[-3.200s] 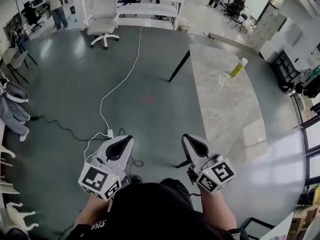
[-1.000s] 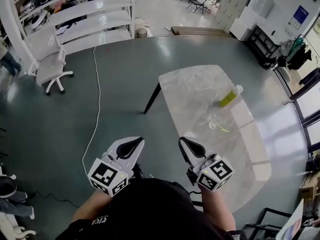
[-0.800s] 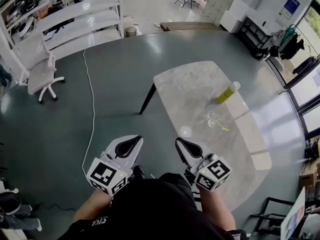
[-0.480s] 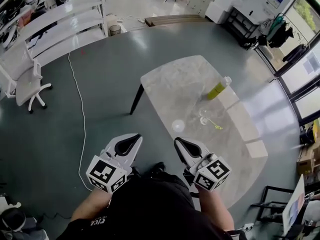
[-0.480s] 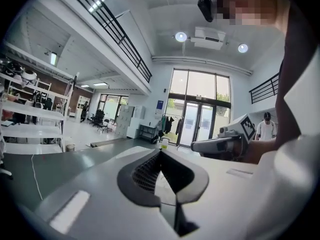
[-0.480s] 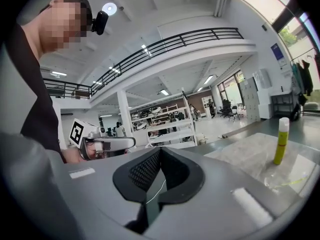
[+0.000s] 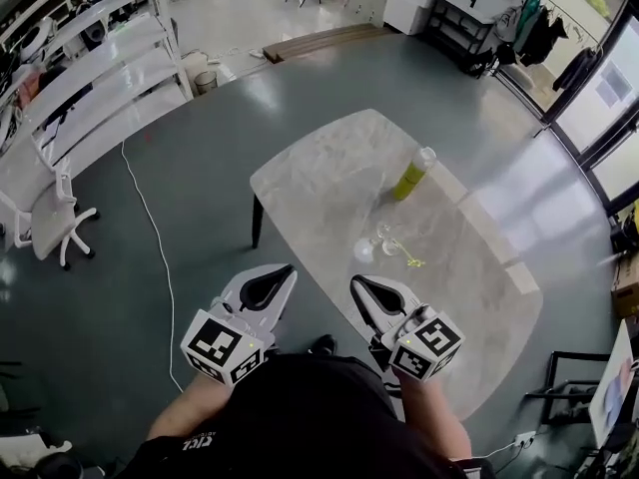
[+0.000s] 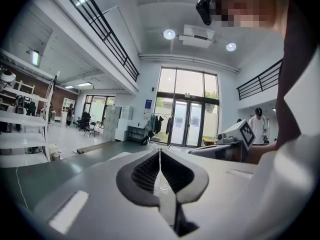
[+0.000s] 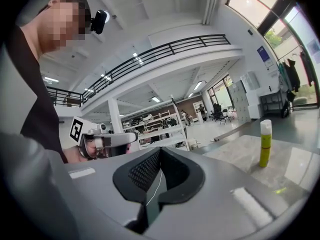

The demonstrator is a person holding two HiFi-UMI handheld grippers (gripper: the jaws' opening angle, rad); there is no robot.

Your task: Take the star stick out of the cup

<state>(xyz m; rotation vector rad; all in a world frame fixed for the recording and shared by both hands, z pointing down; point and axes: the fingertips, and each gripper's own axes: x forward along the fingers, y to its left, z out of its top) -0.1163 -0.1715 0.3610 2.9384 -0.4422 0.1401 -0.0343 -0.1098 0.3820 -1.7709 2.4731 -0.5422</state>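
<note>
The star stick (image 7: 408, 260) shows only as a thin yellow-green sliver slanting out from a small clear cup (image 7: 384, 236) near the middle of the pale marbled bench (image 7: 319, 183). It is too small to make out its star end or how deep it sits in the cup. Just beside the cup, on the side nearer the person, lies a small round pale thing (image 7: 363, 252) that cannot be identified. Farther along the bench, apart from the cup, a yellow-green bottle (image 7: 412, 173) with a white cap stands upright. The left tongs (image 7: 283, 272) and right tongs (image 7: 357, 285) are held side by side over the grey floor (image 7: 200, 168) at the near edge of the bench, well short of the cup. Each pair is pressed fully together with nothing between the jaws. A white cable (image 7: 150, 238) trails across the floor at left, past a white office chair (image 7: 45, 218) and white shelving (image 7: 90, 78).
</note>
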